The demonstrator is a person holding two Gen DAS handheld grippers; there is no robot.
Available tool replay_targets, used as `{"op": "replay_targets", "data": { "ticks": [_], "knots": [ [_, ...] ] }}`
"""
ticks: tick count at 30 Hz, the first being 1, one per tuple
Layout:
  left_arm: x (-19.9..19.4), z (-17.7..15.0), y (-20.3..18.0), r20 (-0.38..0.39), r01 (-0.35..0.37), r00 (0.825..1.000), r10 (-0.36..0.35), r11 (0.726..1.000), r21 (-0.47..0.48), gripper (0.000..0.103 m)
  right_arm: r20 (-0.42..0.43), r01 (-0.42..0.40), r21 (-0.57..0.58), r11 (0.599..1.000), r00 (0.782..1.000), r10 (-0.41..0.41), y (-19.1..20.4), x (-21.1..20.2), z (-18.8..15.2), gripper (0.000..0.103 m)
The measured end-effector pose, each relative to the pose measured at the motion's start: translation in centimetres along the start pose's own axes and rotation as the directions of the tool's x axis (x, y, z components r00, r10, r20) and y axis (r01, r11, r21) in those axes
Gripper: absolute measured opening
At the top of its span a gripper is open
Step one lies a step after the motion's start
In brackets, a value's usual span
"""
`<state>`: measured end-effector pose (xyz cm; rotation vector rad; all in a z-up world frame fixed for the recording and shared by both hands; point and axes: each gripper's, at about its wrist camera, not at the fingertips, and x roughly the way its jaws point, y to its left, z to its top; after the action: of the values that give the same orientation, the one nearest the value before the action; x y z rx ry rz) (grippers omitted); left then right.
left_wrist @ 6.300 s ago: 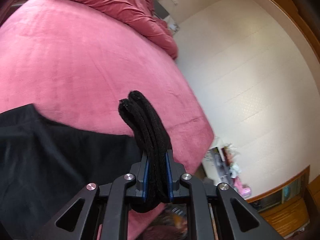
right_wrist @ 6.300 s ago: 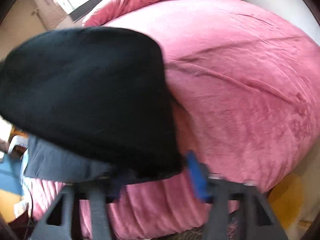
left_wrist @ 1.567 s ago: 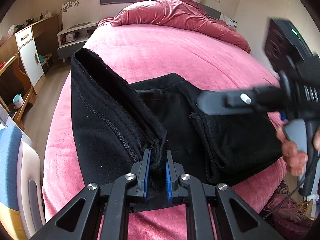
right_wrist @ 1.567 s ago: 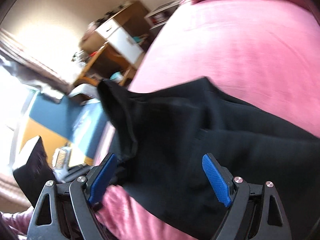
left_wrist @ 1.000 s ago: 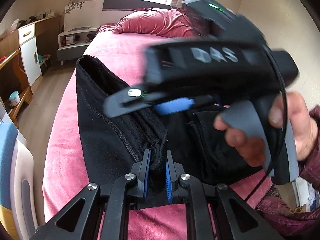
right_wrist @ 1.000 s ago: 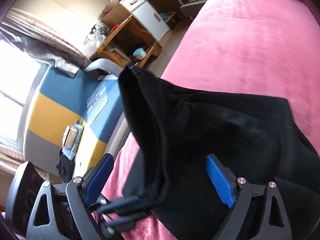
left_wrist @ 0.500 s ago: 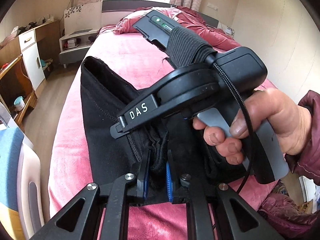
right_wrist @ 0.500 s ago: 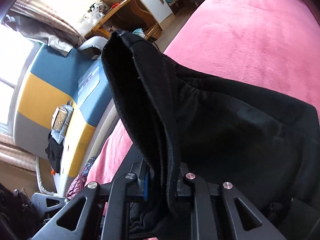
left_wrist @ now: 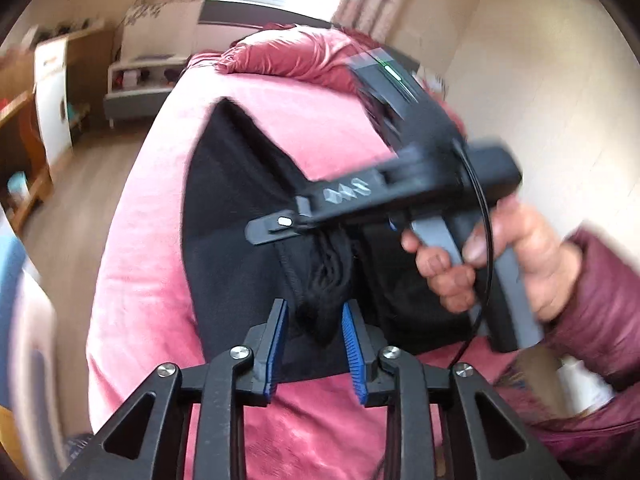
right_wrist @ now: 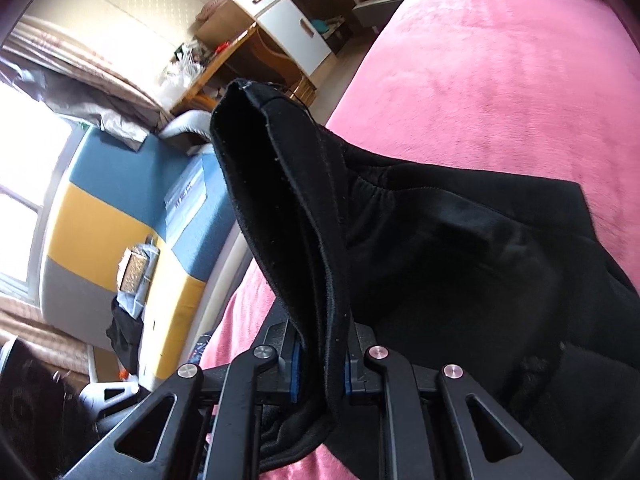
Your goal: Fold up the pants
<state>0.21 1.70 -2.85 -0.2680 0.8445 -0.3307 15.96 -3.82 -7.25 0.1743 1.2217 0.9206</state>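
Observation:
Black pants lie partly folded on a pink bed. My left gripper is open, its blue pads apart on either side of a bunched black fold that hangs between them. My right gripper is shut on the pants' edge, which stands up in a tall flap above the fingers. In the left wrist view the right gripper's body and the hand holding it cross just above the cloth.
A heaped pink duvet lies at the bed's head. A wooden desk with a white cabinet and a blue, yellow and grey chair stand beside the bed. A white wall is on the right.
My left gripper has opened and let go of the pants fold. My right gripper, shut on the pants edge half a second ago, still holds it and has shifted right.

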Motion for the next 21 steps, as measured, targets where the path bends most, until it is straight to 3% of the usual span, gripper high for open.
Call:
{"op": "replay_targets", "data": {
  "ticks": [2, 7, 10, 15, 21],
  "knots": [
    [-1.3, 0.4, 2.1, 0.036, 0.037, 0.999, -0.034, 0.995, -0.098, 0.031, 0.022, -0.022, 0.023, 0.999, 1.000, 0.021, -0.7, -1.3, -0.2, 0.014],
    [-3.8, 0.9, 8.2, 0.124, 0.018, 0.992, 0.024, 0.946, -0.324, 0.031, 0.088, -0.085, 0.058, 0.995, 0.993, 0.080, -0.6, -4.7, -0.4, 0.014],
    [-3.9, 1.0, 10.4, 0.128, 0.001, 0.990, 0.054, 0.920, -0.393, 0.031, 0.124, -0.130, 0.050, 0.990, 0.985, 0.123, 0.4, -6.8, -0.2, 0.013],
    [-2.2, 1.9, 10.2, 0.105, 0.028, 0.994, 0.014, 0.920, -0.391, 0.032, 0.195, -0.155, 0.017, 0.988, 0.969, 0.149, 1.8, -11.5, -0.8, 0.013],
    [1.1, 3.7, 6.2, 0.068, 0.119, 0.992, -0.103, 0.945, -0.304, 0.035, 0.309, -0.184, 0.110, 0.977, 0.940, 0.143, -2.4, -17.9, -4.2, 0.013]
  ]
}}
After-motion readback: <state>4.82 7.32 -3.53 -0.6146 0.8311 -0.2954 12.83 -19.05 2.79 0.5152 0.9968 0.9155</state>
